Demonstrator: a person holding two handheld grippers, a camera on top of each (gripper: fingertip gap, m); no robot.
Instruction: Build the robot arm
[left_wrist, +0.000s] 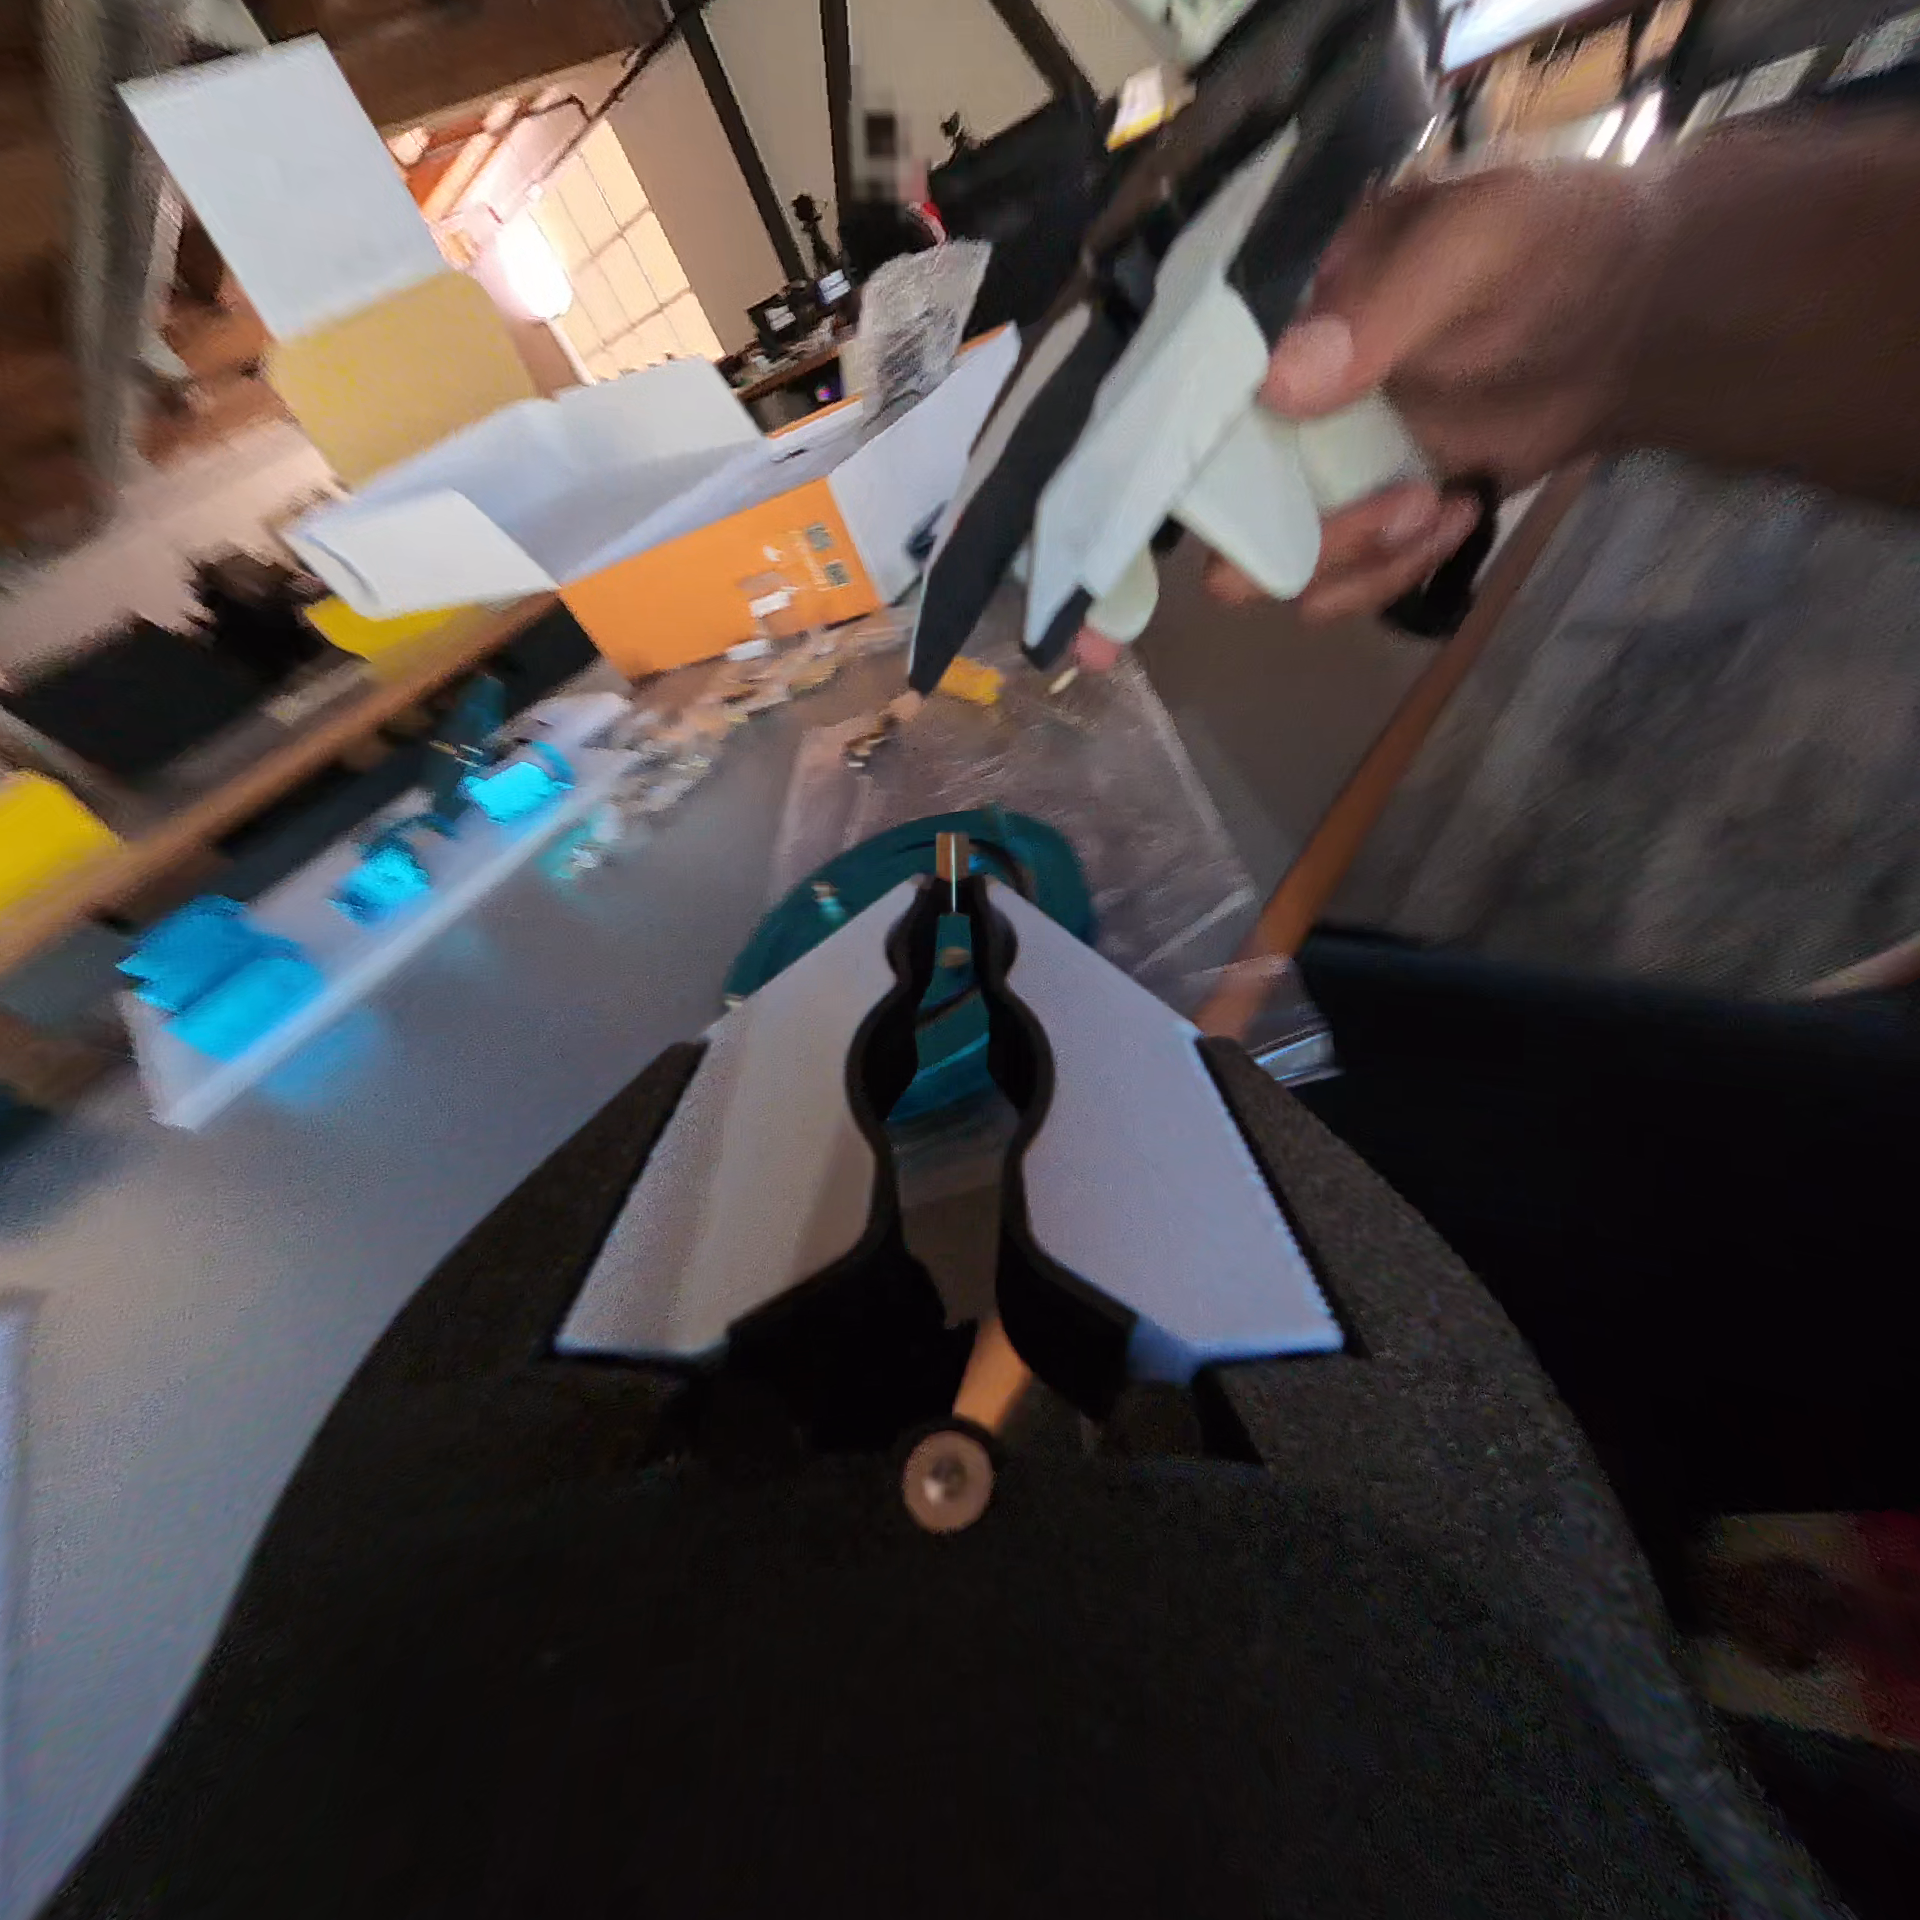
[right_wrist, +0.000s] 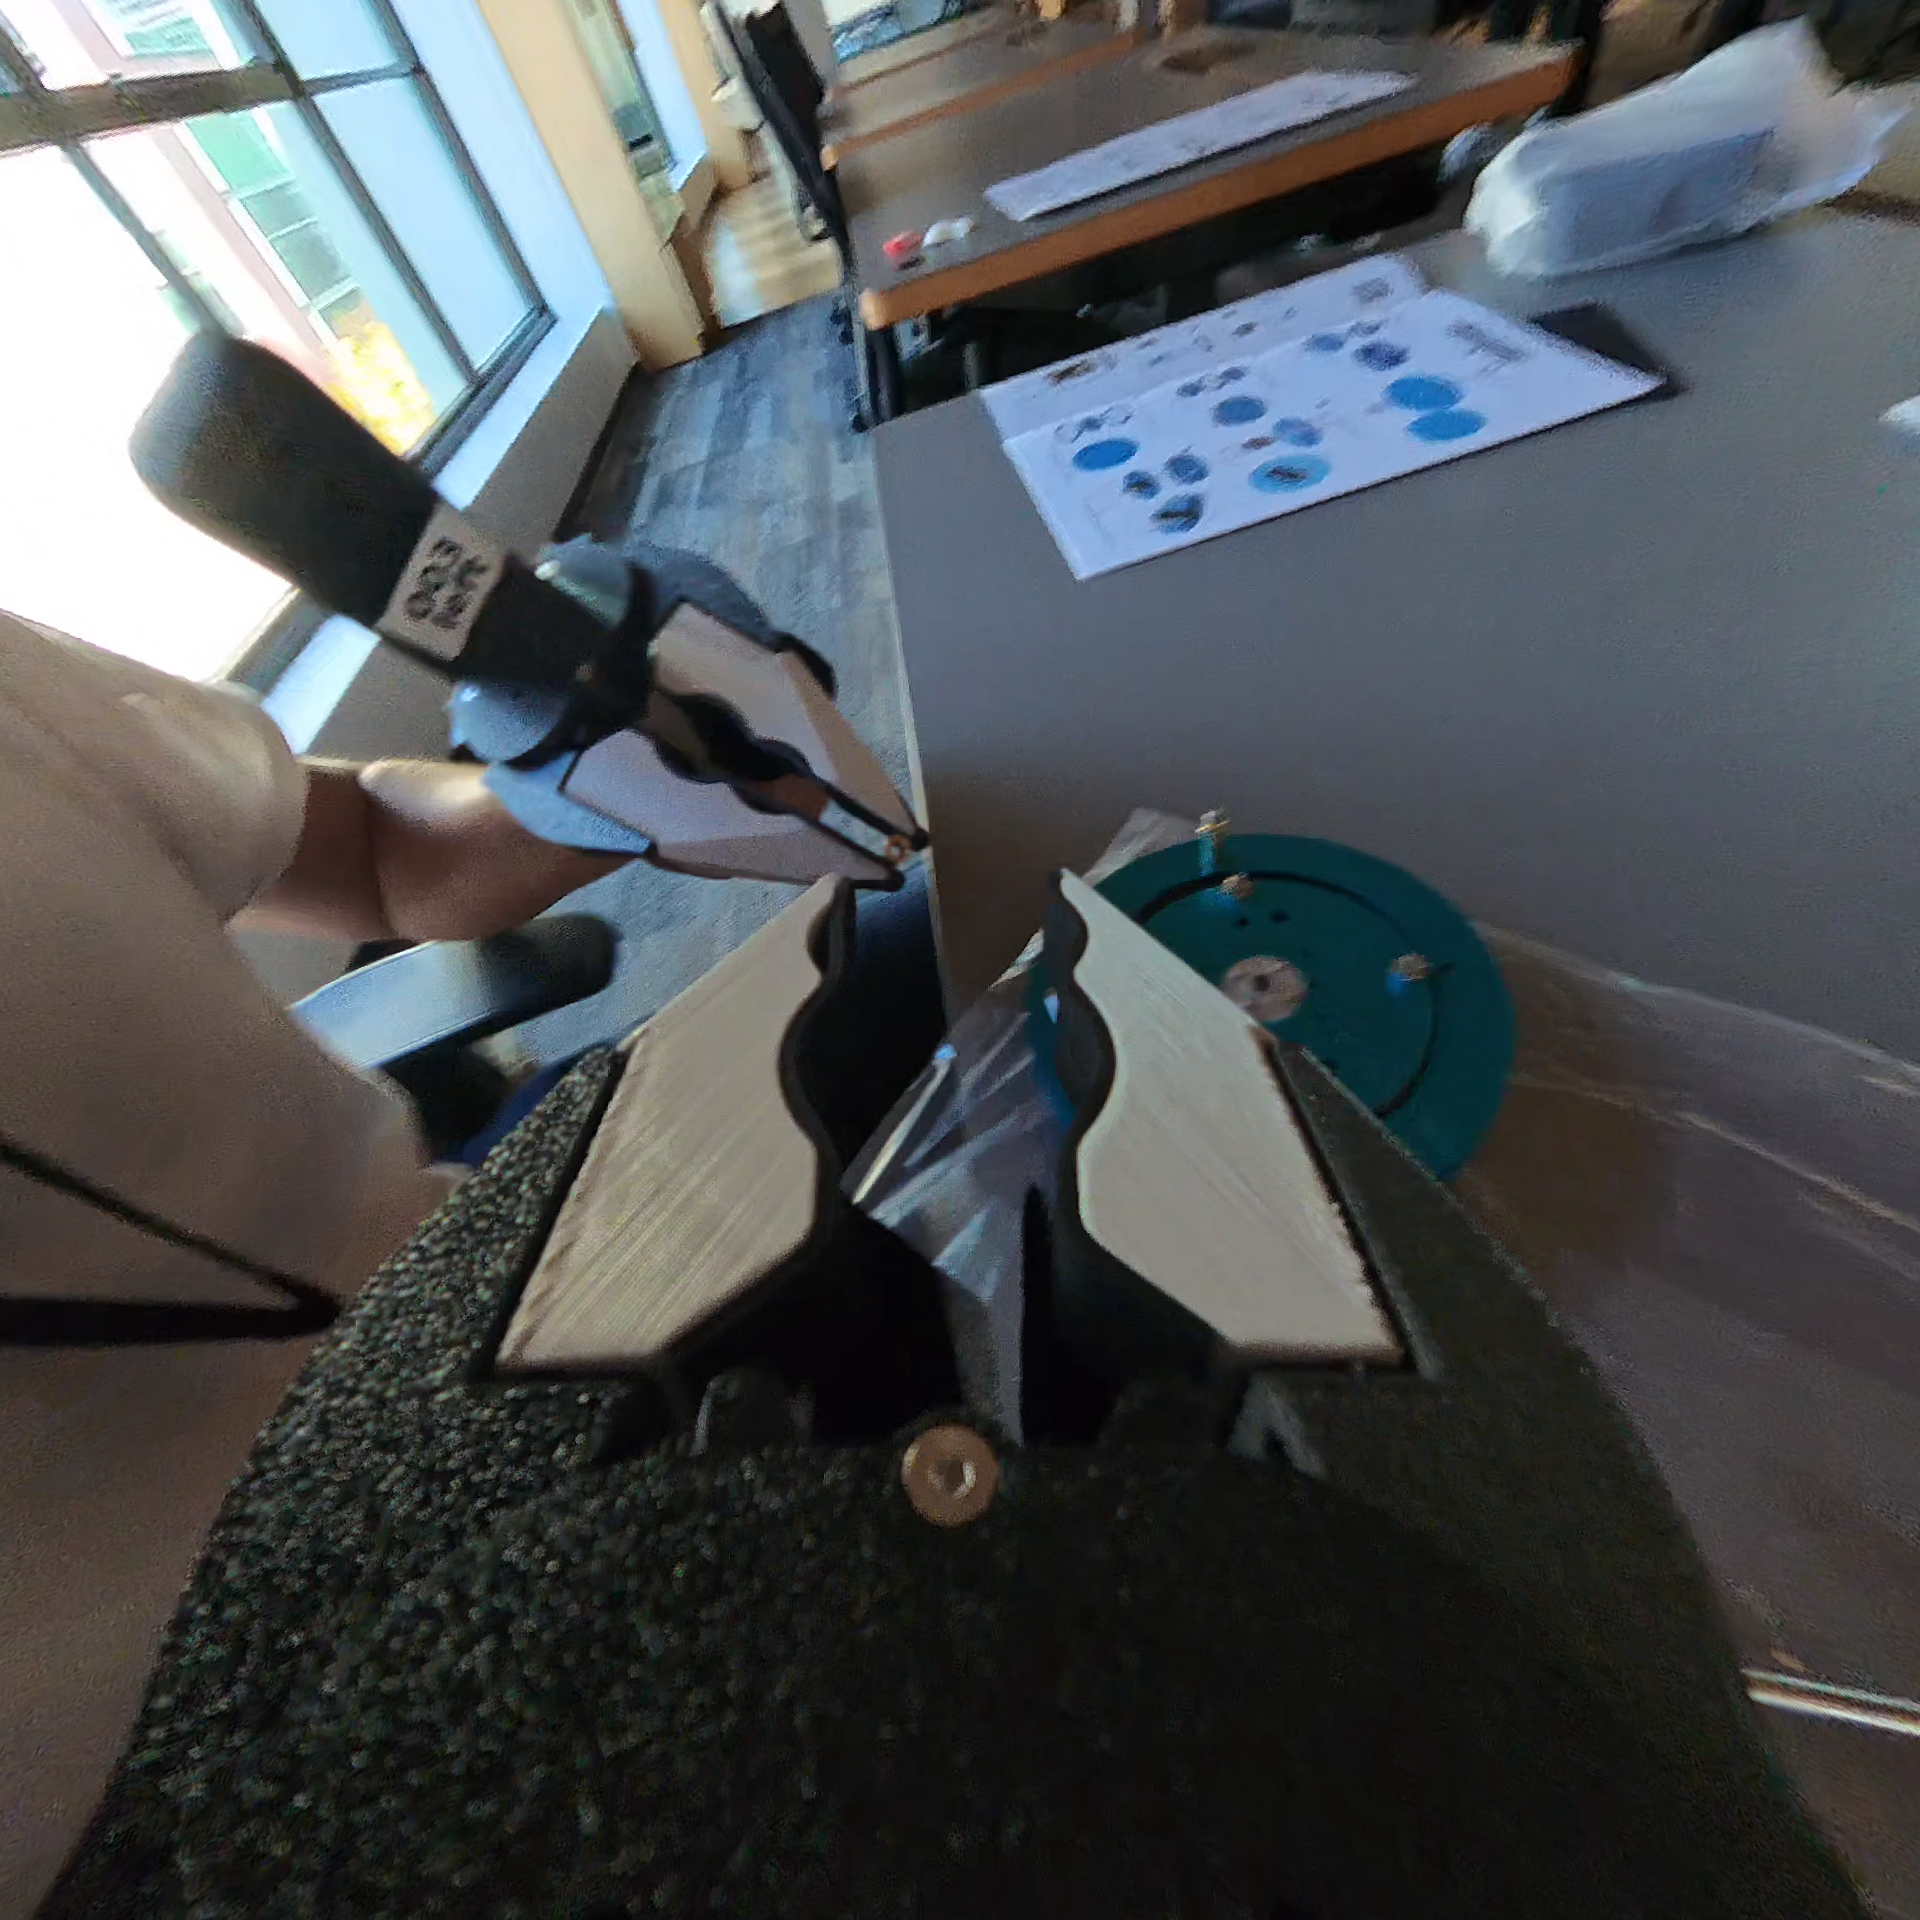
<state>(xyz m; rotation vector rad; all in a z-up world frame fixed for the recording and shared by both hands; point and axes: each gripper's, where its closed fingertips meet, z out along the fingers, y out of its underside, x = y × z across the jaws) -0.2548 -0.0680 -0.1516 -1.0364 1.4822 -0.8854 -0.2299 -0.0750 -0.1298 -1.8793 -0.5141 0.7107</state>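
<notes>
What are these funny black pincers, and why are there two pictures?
They are two grabbing tools, one held in each of a person's hands. Each tool has a camera that looks along its jaws, so each picture is one tool's own view.

In the left gripper view, the jaws are shut on a small metal part. In the right gripper view, the jaws stand open and hold nothing.

Just beyond the open jaws, a teal disc with little metal bits on it lies on clear plastic on the grey table. Farther back lies a sheet with blue pictures. The left view also shows an orange and white box.
</notes>
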